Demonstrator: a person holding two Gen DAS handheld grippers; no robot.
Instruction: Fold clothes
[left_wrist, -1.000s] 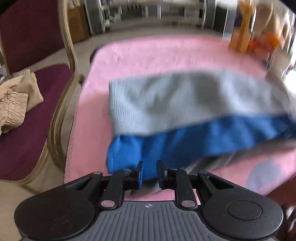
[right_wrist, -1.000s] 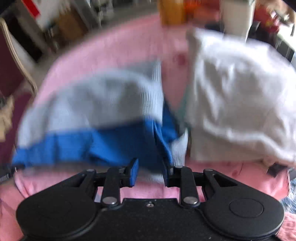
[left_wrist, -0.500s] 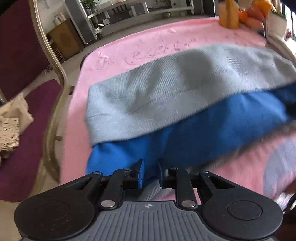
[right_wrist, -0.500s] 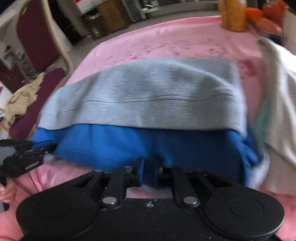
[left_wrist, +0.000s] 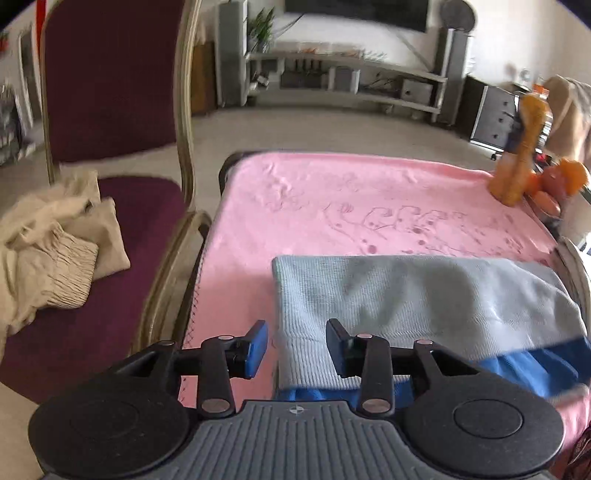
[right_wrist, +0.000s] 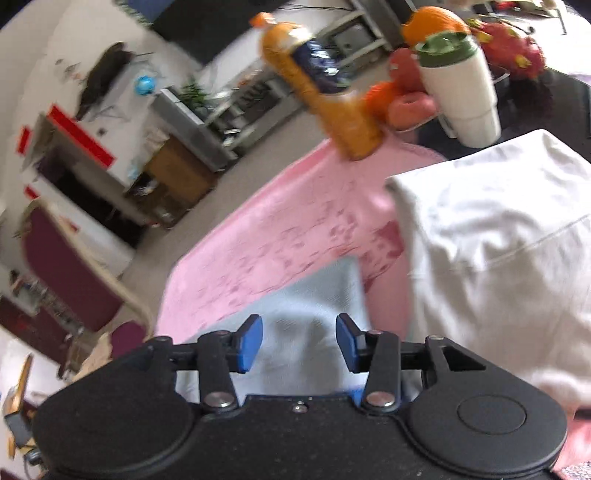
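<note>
Surface: pink blanket (left_wrist: 369, 206) covered my table.
Left gripper (left_wrist: 297, 345): I had it wide open, holding nothing, over the sweater's left corner.
Right gripper (right_wrist: 299, 343): also spread, empty, above its right end.
Sweater (left_wrist: 424, 295): grey-blue, folded, long axis crosswise.
Nearby: 1 white garment (right_wrist: 498, 258) rightward, bottle (right_wrist: 325, 92), chair (left_wrist: 110, 92).

One grey-and-blue garment (left_wrist: 424, 295), one white garment (right_wrist: 498, 251), one beige garment (left_wrist: 48, 254), one chair (left_wrist: 110, 92), one cup (right_wrist: 461, 85).
</note>
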